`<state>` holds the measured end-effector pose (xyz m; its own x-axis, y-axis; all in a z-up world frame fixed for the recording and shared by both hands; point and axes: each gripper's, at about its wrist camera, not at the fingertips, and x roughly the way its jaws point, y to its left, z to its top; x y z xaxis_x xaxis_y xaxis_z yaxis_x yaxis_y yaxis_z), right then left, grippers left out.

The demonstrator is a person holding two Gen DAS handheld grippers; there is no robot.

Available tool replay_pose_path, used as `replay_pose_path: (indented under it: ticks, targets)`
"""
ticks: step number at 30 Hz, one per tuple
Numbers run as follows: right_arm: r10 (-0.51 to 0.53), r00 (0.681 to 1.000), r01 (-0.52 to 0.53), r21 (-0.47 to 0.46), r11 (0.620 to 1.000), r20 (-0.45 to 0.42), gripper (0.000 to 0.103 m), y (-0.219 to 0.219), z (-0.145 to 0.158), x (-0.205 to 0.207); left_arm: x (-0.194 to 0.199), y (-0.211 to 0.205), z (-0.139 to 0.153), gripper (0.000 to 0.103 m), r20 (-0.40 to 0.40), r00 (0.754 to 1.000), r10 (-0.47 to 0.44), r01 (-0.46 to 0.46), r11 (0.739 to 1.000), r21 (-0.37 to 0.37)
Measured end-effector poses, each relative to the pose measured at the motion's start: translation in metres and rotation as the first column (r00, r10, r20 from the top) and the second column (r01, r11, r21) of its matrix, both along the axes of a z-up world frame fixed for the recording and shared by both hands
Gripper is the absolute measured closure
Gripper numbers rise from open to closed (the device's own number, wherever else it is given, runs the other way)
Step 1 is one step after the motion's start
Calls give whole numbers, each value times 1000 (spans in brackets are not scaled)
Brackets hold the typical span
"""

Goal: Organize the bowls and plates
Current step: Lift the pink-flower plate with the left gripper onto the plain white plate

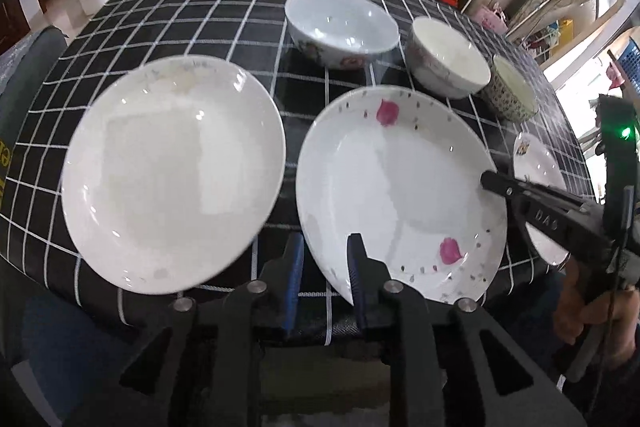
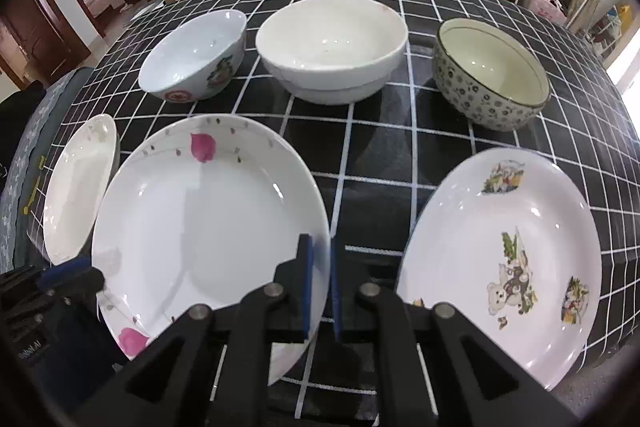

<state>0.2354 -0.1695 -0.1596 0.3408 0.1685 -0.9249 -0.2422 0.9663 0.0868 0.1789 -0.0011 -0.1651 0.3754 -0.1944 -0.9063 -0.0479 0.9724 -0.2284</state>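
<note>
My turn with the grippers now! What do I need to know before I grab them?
Right gripper: shut on the right rim of the pink-petal plate.
Left gripper: at that plate's left rim, pads not pressing, so open.
Front row: plain white plate, pink-petal plate, cartoon plate.
Back row: blue-white bowl, white bowl, dotted bowl.
Done: nothing stacked yet.
Left: probably stack the three plates, then nest the bowls.

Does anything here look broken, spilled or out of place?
Nothing broken or spilled. Only the plain white plate shows faint smudges near its far rim, so it may be unwashed. The right gripper is shut on the petal plate at its rim.
</note>
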Motion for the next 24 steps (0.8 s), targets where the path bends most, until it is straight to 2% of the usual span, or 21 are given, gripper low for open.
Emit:
replay_pose_path:
  ticks: [3,11,15,20,24]
  targets:
    - [7,1000,-7,-4,1000,6,92,0,0,0,0,-3,-7,79,-12,1000,-8,8,1000,-4]
    - [15,1000,-15,22,1000,-14,88,1,-7,9,15,-13,-22,79,-25,1000,-7,8,999,44]
    - [22,1000,-22,-7,1000,-3,84,8,-9,9,18,-12,-26,88,-19,1000,7,-5,997,76]
    - [-5,1000,5,13,1000,-8,84,2,-9,5,15,-15,-21,90,19,999,-31,28,993,111]
    - [-16,1000,16,17,1000,-9,84,0,-5,1,16,-12,-18,92,40,999,-22,18,996,87]
